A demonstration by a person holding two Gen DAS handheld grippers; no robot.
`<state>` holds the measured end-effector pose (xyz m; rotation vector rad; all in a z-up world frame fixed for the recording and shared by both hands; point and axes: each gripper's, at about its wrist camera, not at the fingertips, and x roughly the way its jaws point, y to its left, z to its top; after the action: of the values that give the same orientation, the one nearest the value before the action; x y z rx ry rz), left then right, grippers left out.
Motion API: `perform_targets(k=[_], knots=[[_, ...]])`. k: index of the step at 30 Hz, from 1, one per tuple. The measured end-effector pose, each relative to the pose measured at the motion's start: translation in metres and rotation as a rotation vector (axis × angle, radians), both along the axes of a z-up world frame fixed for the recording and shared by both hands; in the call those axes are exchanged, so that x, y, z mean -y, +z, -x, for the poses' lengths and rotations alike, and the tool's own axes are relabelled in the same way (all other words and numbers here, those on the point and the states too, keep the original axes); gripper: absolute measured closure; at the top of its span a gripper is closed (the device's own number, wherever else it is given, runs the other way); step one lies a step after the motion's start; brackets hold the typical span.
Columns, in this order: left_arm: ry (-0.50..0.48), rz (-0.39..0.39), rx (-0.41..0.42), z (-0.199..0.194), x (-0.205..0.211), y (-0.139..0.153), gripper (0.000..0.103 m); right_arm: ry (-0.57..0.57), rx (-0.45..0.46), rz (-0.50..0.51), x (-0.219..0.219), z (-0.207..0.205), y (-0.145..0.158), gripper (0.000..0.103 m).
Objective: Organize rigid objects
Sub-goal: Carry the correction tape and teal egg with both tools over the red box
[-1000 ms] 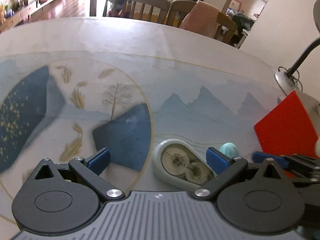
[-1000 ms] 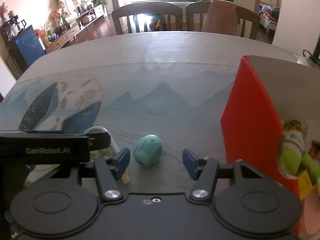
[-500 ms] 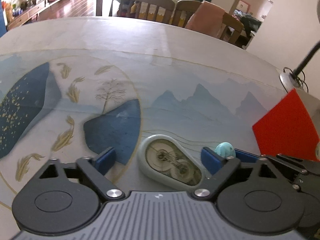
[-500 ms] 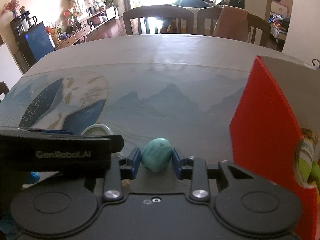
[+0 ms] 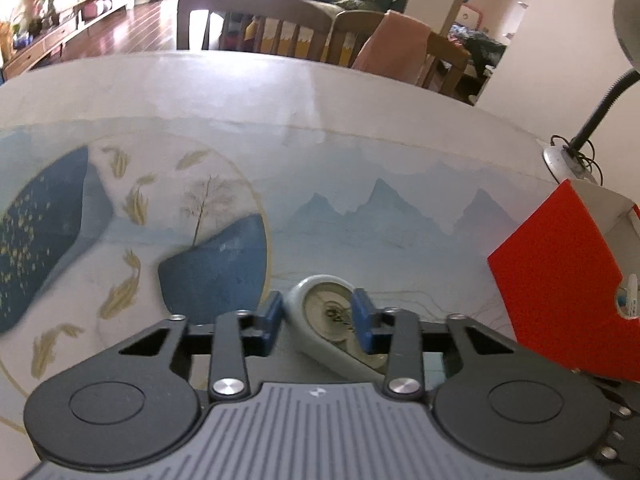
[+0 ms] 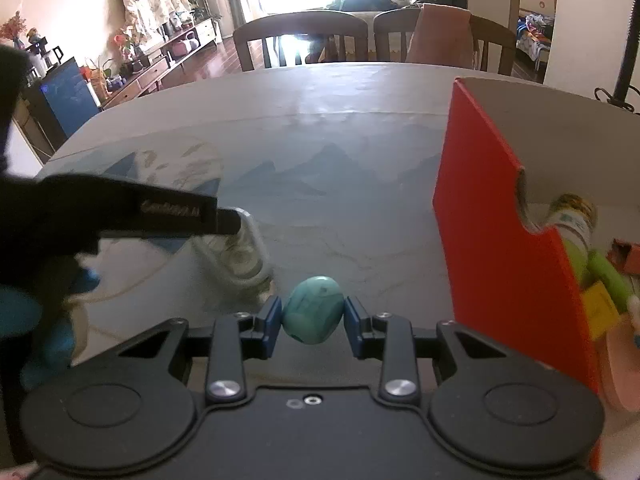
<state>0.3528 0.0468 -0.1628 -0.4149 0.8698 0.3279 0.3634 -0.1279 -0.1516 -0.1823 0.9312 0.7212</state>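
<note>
My left gripper (image 5: 318, 314) is shut on a pale green correction tape dispenser (image 5: 320, 312), which also shows in the right wrist view (image 6: 240, 256) beneath the black body of the left gripper (image 6: 120, 212). My right gripper (image 6: 312, 318) is shut on a turquoise egg-shaped stone (image 6: 313, 314) and holds it above the table. A red open-topped box (image 6: 492, 216) stands to the right with a bottle (image 6: 572, 220) and other items inside. The box also shows in the left wrist view (image 5: 560, 284).
The table carries a painted mat with blue mountains (image 5: 380, 208) and a fish and tree motif (image 5: 200, 208). A desk lamp base (image 5: 564, 156) stands behind the box. Wooden chairs (image 6: 304, 36) line the far table edge.
Both grippers closed: the right on the turquoise stone, then the left on the tape dispenser. The right gripper has lifted the stone and drawn level with the red box.
</note>
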Motion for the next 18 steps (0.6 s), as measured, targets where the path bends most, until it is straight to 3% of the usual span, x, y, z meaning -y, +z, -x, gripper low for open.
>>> perform_targets(k=[6, 11, 12, 13, 14, 15, 18], knots=[[0.015, 0.075, -0.019, 0.002, -0.009, -0.001, 0.074, 0.007, -0.004, -0.020, 0.014, 0.014, 0.013, 0.070], [0.050, 0.081, -0.062, -0.002, -0.005, 0.002, 0.072, 0.013, -0.001, -0.028, 0.026, 0.027, 0.021, 0.070], [0.057, 0.083, -0.071, -0.003, -0.003, 0.002, 0.064, 0.015, 0.000, -0.030, 0.029, 0.030, 0.023, 0.070], [0.068, 0.086, -0.084, -0.004, -0.001, 0.002, 0.046, 0.018, -0.002, -0.032, 0.033, 0.032, 0.024, 0.070], [0.081, 0.092, -0.091, -0.004, 0.001, 0.001, 0.038, 0.020, -0.003, -0.035, 0.036, 0.034, 0.025, 0.070], [0.092, 0.093, -0.090, -0.004, 0.003, 0.001, 0.033, 0.022, -0.001, -0.038, 0.039, 0.036, 0.026, 0.070], [0.099, 0.084, -0.113, -0.011, 0.014, -0.001, 0.033, 0.024, -0.001, -0.046, 0.049, 0.039, 0.029, 0.070]])
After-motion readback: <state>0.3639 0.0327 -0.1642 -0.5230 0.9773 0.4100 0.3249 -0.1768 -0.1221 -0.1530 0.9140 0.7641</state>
